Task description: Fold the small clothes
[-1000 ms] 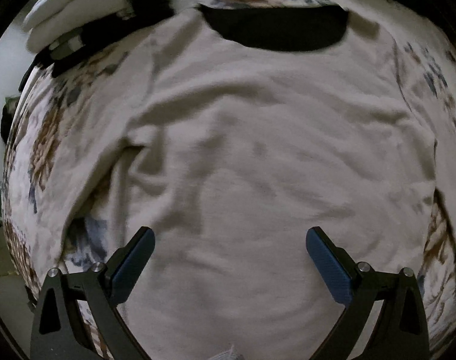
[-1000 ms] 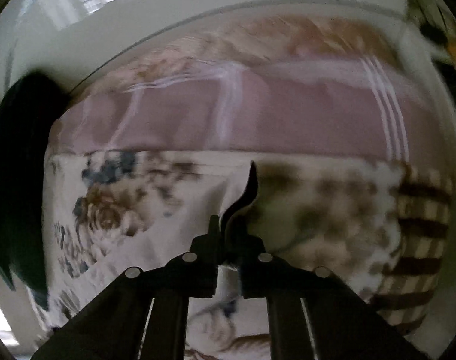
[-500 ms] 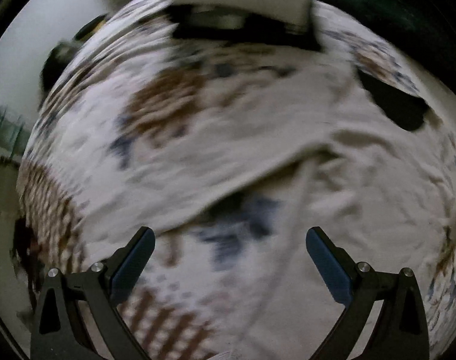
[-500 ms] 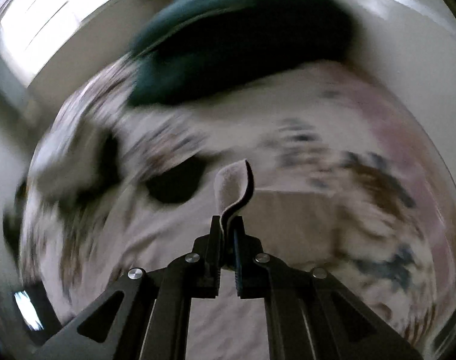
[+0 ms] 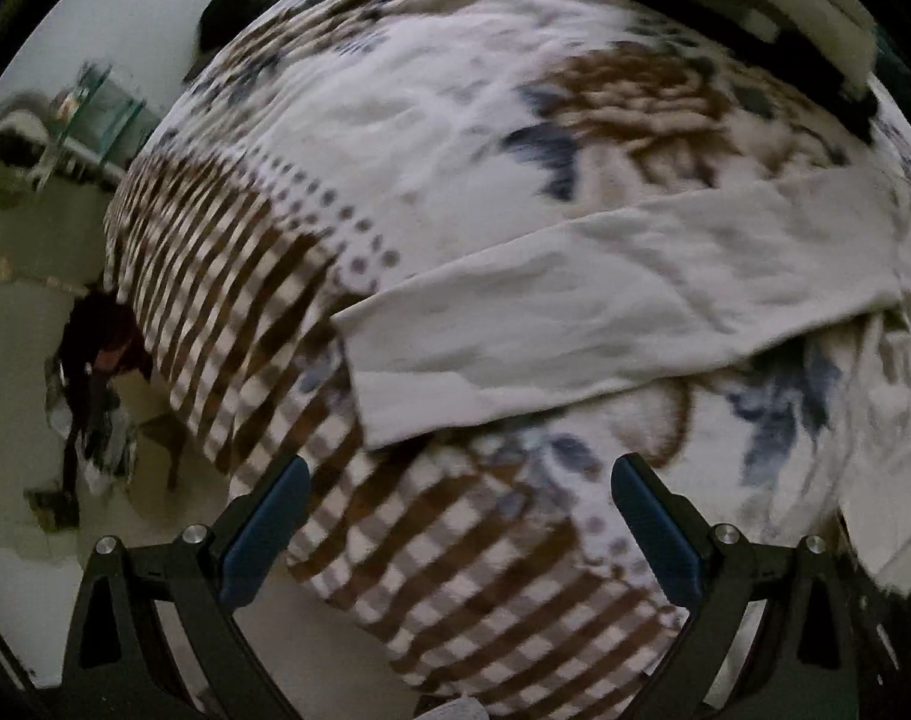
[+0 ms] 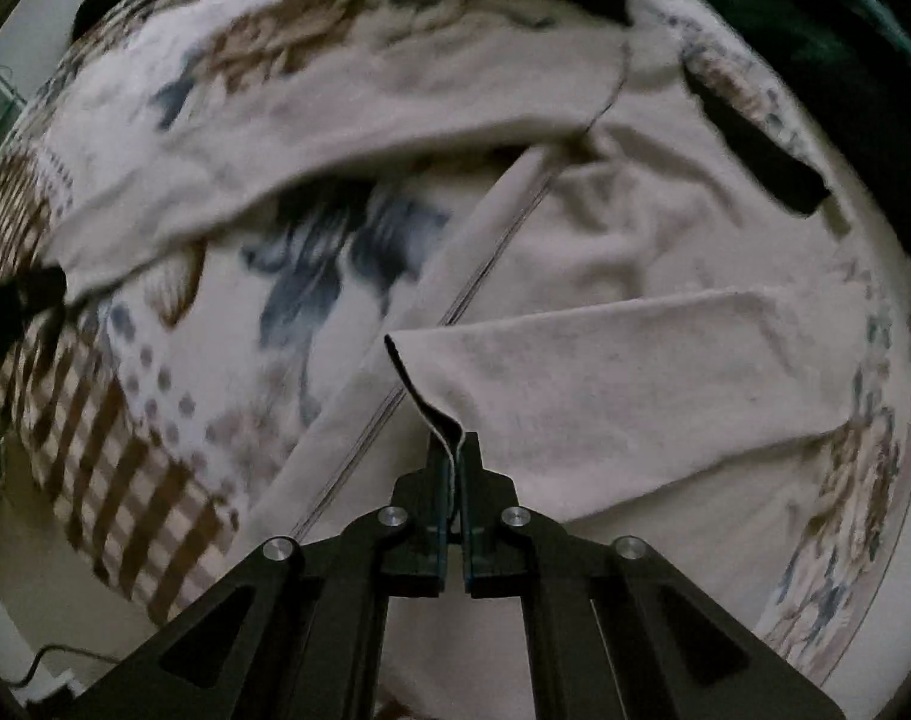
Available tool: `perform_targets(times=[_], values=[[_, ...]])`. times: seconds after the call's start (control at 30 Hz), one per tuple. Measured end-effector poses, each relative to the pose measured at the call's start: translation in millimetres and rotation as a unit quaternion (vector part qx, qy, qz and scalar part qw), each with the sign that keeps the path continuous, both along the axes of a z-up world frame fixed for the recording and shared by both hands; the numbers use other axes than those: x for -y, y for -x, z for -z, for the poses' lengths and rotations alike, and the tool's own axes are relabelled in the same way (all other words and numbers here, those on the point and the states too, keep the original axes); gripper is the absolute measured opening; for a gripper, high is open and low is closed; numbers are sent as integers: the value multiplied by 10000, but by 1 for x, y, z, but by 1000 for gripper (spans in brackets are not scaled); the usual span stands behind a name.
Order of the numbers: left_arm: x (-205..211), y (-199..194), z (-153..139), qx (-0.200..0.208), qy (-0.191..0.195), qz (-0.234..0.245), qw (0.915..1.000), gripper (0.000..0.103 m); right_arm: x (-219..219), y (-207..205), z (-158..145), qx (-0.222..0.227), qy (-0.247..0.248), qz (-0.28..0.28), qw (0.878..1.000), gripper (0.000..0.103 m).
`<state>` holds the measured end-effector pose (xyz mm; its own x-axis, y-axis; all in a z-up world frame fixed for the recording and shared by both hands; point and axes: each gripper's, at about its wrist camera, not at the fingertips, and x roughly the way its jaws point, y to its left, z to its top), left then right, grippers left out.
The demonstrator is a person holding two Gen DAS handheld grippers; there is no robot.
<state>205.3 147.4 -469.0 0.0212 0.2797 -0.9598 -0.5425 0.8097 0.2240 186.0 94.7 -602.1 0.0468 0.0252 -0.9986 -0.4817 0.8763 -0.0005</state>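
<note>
Swung over the body, one sleeve (image 6: 605,384) sits pinched in right gripper (image 6: 453,456); left gripper (image 5: 458,516) gapes wide.

Garment (image 6: 665,252) lies spread on the bedspread (image 5: 455,120). One sleeve (image 5: 605,300) extends leftward across the bedspread, ahead of the left tongs (image 5: 458,531). The other sleeve (image 6: 635,390) lies folded over the garment body, its cuff between the right tongs (image 6: 453,450).

Motion blur smears the bedspread (image 5: 431,138) pattern; the shirt (image 6: 665,276) collar runs off the upper right edge.
</note>
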Motion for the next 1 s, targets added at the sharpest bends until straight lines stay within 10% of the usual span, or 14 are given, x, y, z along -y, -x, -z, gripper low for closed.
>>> perform_targets(times=[0.1, 0.2, 0.33, 0.4, 0.5, 0.63, 0.7, 0.8, 1.0], values=[[-15, 8, 4, -18, 88, -250, 9996, 103, 27, 0, -4, -444, -287, 612, 9967, 7], [-31, 16, 12, -63, 256, -575, 9980, 103, 63, 3, -12, -779, -650, 1178, 9878, 51], [-53, 29, 23, -8, 764, -1159, 9903, 103, 94, 8, -20, -897, -791, 1372, 9833, 57], [-69, 38, 33, 247, 1353, -1726, 9753, 103, 106, 2, -21, -788, -736, 1537, 9822, 57], [-97, 48, 63, 860, 2440, -2654, 9288, 102, 121, -15, -12, -878, -626, 2144, 9708, 57], [-122, 58, 87, 1343, 2699, -3631, 8816, 79, 132, -36, 8, -817, -422, 2963, 9507, 57], [-129, 64, 84, 1482, 2442, -3943, 8735, 20, 142, -37, 9, -724, -375, 3205, 9437, 57], [-133, 65, 68, 1716, 2002, -3913, 8817, 3, 149, -38, 5, -491, -157, 3234, 9449, 57], [-103, 27, -9, 2263, 884, -2128, 9464, 2, 150, -42, -3, -147, 379, 2763, 9602, 57]])
